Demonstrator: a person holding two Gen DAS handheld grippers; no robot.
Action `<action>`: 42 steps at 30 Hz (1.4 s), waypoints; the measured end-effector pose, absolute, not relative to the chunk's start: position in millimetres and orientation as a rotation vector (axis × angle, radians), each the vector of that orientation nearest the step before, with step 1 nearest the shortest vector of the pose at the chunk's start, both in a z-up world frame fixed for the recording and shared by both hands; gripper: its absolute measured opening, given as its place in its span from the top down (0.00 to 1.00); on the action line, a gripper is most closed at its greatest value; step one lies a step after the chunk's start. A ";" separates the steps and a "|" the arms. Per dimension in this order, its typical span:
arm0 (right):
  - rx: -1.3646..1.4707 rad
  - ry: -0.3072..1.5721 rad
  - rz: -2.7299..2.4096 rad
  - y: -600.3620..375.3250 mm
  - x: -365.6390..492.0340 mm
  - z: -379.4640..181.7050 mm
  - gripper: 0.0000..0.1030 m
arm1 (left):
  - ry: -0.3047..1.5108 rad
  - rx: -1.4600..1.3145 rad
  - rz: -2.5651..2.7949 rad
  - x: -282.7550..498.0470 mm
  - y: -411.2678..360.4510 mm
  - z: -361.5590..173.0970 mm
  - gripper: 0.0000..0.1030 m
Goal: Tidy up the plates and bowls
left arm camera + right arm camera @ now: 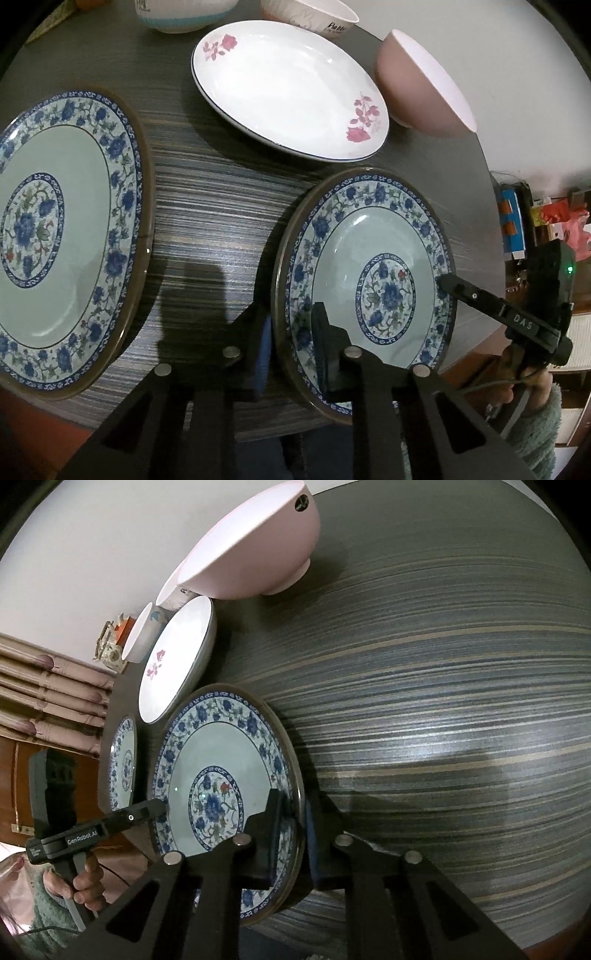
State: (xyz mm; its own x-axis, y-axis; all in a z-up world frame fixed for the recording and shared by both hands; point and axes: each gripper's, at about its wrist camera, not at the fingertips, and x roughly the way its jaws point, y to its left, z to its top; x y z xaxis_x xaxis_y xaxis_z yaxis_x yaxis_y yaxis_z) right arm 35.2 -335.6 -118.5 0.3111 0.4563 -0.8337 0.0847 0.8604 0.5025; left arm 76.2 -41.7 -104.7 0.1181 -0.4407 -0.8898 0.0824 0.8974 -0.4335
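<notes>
Two blue-floral plates: one (365, 291) at the counter's near edge, one (62, 240) apart. Rose-patterned white plate (288, 88) behind. Pink bowl (424, 88), rabbit-print bowl (314, 14), blue-banded bowl (184, 14) upright beyond.

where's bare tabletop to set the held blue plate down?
Widest bare patch: the striped table right of the held blue plate and below the pink bowl. A narrower strip runs between the held plate and the second blue plate. Crowded at the far edge: rose plate, pink bowl and two more bowls sit close together.
</notes>
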 end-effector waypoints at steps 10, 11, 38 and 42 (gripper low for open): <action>0.489 1.230 0.271 -324.4 31.0 -109.5 0.88 | 1.379 -0.282 -0.381 68.2 -32.0 -91.6 0.85; 0.485 1.227 0.275 -321.7 30.7 -107.5 0.88 | 1.376 -0.285 -0.378 67.4 -29.5 -90.0 0.85; 0.403 1.236 0.421 -195.8 87.3 -77.9 0.87 | 1.257 -0.377 -0.178 77.2 104.5 -49.7 0.85; 0.383 1.251 0.446 -167.3 97.9 -78.3 0.87 | 1.245 -0.396 -0.134 78.8 130.2 -50.2 0.85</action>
State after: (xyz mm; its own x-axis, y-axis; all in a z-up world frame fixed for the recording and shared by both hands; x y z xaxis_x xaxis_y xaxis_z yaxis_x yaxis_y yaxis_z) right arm 97.9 -167.3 -78.3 0.2498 0.5203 -0.8166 -0.1131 0.8532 0.5091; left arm 78.8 130.2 -50.2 0.3225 -0.3116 -0.8938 -0.1143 0.9246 -0.3635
